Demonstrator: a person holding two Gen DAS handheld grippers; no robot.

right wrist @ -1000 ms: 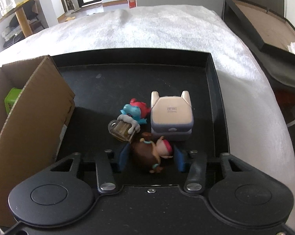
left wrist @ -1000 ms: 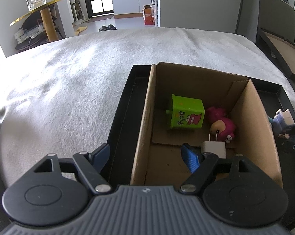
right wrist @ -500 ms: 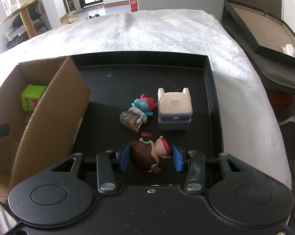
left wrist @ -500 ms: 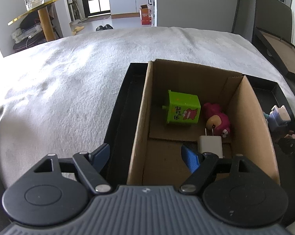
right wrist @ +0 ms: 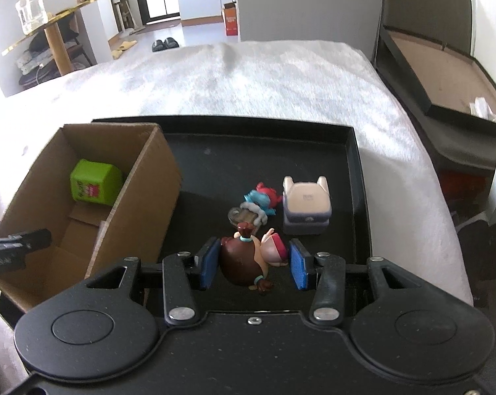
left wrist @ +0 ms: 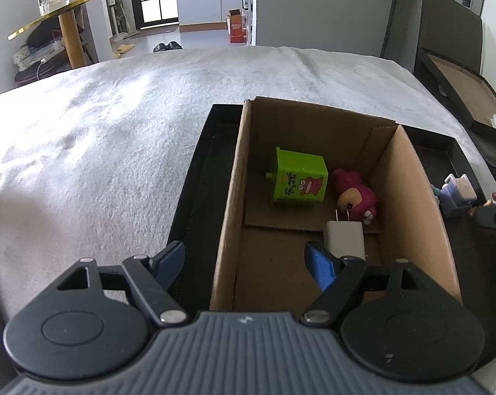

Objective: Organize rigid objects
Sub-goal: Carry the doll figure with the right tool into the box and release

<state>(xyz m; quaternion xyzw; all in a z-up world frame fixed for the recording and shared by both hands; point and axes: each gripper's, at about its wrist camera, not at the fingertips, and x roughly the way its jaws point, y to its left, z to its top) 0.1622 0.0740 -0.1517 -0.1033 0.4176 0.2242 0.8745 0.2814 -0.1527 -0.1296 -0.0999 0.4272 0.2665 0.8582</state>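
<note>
My right gripper is clamped on a small figure with brown hair and a pink cap; the blue pads press it from both sides, and it lies sideways between them, above the black tray. Just beyond it, on the tray floor, I see a blue and red toy leaning on a small glass mug. Beside them on the right stands a beige and grey block with two little ears. On the left part of the tray stands the cardboard box, open at the top.

My left gripper holds nothing, and its jaws are spread wide. They straddle the left wall of the box: one pad is outside over the tray rim, and the other pad is inside the box. Just beyond that inner pad lies a white charger with its prongs pointing away from me. Farther in the box I see a green cube with a red cartoon face, and next to it, against the right wall, a pink doll. The tray lies on a pale fuzzy blanket.
</note>
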